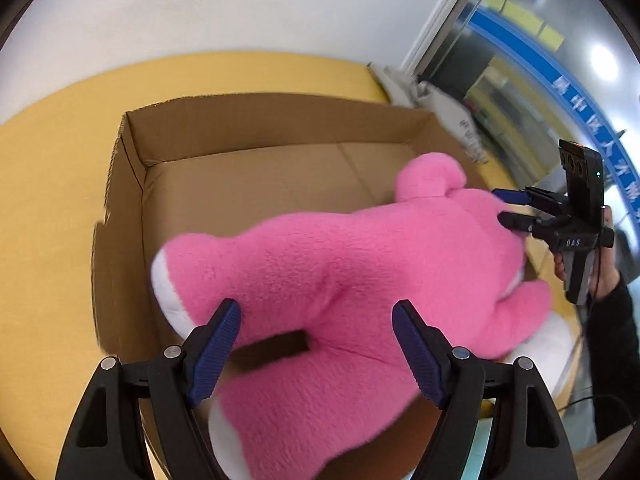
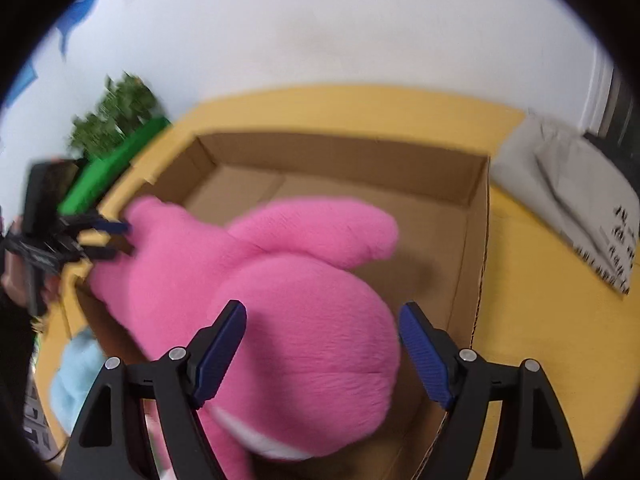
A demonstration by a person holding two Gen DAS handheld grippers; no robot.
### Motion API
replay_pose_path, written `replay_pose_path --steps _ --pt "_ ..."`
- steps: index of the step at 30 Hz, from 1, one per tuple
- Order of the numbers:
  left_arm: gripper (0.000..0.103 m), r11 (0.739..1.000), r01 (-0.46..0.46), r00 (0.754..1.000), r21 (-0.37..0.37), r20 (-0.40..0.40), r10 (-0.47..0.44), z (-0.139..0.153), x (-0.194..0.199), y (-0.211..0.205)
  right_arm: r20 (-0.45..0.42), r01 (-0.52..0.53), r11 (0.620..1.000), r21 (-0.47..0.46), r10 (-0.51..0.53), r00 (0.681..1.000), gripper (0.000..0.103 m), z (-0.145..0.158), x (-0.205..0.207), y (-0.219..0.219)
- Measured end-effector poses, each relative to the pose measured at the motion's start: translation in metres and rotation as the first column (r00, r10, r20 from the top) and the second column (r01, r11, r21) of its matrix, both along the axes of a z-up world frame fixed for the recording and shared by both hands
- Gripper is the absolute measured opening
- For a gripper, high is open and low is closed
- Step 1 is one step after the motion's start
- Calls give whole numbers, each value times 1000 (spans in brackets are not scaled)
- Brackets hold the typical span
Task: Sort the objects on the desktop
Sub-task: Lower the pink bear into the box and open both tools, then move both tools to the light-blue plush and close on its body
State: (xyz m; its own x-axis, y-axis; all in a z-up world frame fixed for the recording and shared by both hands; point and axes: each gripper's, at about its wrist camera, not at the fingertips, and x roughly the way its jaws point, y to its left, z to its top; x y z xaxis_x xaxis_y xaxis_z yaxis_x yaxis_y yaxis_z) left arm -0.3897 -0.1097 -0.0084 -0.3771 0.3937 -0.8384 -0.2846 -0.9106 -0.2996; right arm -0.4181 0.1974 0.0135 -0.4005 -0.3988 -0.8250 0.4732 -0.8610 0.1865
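Observation:
A big pink plush toy [image 1: 360, 264] with white paws lies across an open cardboard box [image 1: 248, 132] on a yellow table. It also shows in the right wrist view [image 2: 280, 300], over the same box [image 2: 348, 160]. My left gripper [image 1: 316, 344] is open, its blue pads on either side of the toy's near end, not pinching it. My right gripper [image 2: 322, 348] is open, jaws wide either side of the toy's rounded end. In the left wrist view the right gripper [image 1: 510, 210] is at the toy's far side. In the right wrist view the left gripper [image 2: 116, 240] is at the toy's left end.
The yellow table [image 1: 52, 208] surrounds the box. A grey bag [image 2: 568, 196] with black print lies at the right of the box. A green object [image 2: 112, 172] and a plant [image 2: 116, 116] stand at the back left. A light blue plush [image 2: 76, 380] lies near the box's left front.

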Motion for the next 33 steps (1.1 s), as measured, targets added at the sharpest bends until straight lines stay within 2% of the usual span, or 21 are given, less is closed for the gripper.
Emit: replay_pose_path --steps 3,4,9,11,14,17,21,22,25,27,29,31,33 --pt "83 998 14 996 -59 85 -9 -21 -16 6 65 32 997 -73 -28 997 79 -18 -14 4" --pt "83 998 22 995 -56 102 -16 -23 -14 6 90 38 994 -99 -29 996 79 -22 -14 5" --pt "83 998 53 981 -33 189 -46 -34 -9 9 132 12 998 -63 -4 991 79 -24 5 -1" --pt "83 1000 26 976 13 214 -28 -41 -5 3 142 7 999 -54 1 990 79 -23 12 -3" --pt "83 998 8 982 55 186 -18 -35 7 -2 120 11 998 -61 -4 993 80 -25 16 -2" --pt "82 999 27 993 31 112 -30 -18 28 -1 74 16 997 -81 -10 997 81 -21 24 6" --pt "82 1000 16 1000 -9 0 -16 10 76 -7 -68 42 994 -105 -49 996 81 13 52 30" --pt "83 1000 1 999 2 -32 -1 18 93 -13 -101 57 991 -125 -69 992 81 25 64 38" --pt "84 999 -50 989 21 -137 52 43 146 -27 -177 56 981 -187 -90 980 81 56 118 54" --pt "92 996 -76 979 46 -185 83 51 186 -32 -232 20 977 -212 -71 970 83 73 167 60" --pt "96 992 -97 968 78 -223 112 57 229 -35 -258 -1 972 -235 -61 964 83 83 215 66" --pt "99 987 -117 962 109 -233 140 50 276 -44 -273 -23 965 -260 -51 961 84 88 262 71" --pt "100 982 -140 961 129 -223 166 36 304 -36 -257 -51 955 -292 -28 966 84 84 299 72"
